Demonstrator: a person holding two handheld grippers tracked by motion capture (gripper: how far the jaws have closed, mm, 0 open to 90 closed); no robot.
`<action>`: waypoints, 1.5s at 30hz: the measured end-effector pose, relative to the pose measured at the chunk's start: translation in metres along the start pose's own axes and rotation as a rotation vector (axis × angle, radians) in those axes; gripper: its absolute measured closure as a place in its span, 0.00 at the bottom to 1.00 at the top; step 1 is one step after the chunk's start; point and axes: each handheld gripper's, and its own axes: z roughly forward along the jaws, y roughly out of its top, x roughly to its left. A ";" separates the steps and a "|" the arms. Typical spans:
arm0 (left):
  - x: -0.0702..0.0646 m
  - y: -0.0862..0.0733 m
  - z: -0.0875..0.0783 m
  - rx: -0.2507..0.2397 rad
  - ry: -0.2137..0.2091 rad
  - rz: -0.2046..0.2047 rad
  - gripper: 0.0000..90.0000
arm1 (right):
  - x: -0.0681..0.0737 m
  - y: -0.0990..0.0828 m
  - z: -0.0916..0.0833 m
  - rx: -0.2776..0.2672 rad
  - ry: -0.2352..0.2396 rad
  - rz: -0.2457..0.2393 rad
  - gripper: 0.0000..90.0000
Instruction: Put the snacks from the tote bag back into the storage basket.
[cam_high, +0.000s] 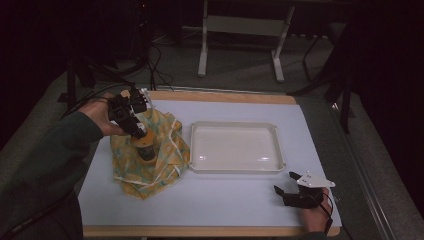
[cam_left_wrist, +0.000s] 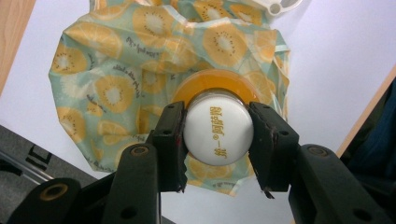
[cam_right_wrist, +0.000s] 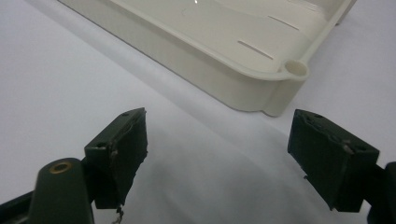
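Left hand-held gripper (cam_left_wrist: 218, 140) pinching bottle (cam_left_wrist: 218, 133) cap over the bag (cam_left_wrist: 112, 70). Right hand-held gripper (cam_right_wrist: 224, 158) spread, idle on worktop (cam_high: 240, 195). Tray (cam_high: 235, 167) empty; likely early stage.

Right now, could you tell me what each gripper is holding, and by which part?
The left gripper clamps the orange bottle by its white cap, over the fruit-print bag. The right gripper is open, holding nothing.

A white-capped orange bottle (cam_high: 145, 148) is set upright on a crumpled fruit-printed cloth bag (cam_high: 162, 165) at the left of the white-topped table (cam_high: 225, 200). A shallow cream plastic tray (cam_high: 235, 169) is placed just right of the bag. The right gripper (cam_high: 286, 183) is rested near the table's front right corner, before the tray.
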 end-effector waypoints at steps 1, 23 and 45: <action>0.000 0.000 -0.001 0.002 -0.001 0.006 0.66 | 0.000 0.000 0.000 0.000 0.000 0.000 0.22; -0.009 0.004 -0.019 -0.006 0.004 0.044 0.66 | 0.000 0.000 0.000 -0.001 0.000 0.003 0.22; -0.016 0.021 -0.024 -0.012 -0.004 0.086 0.66 | 0.000 0.000 0.000 -0.002 0.001 0.003 0.22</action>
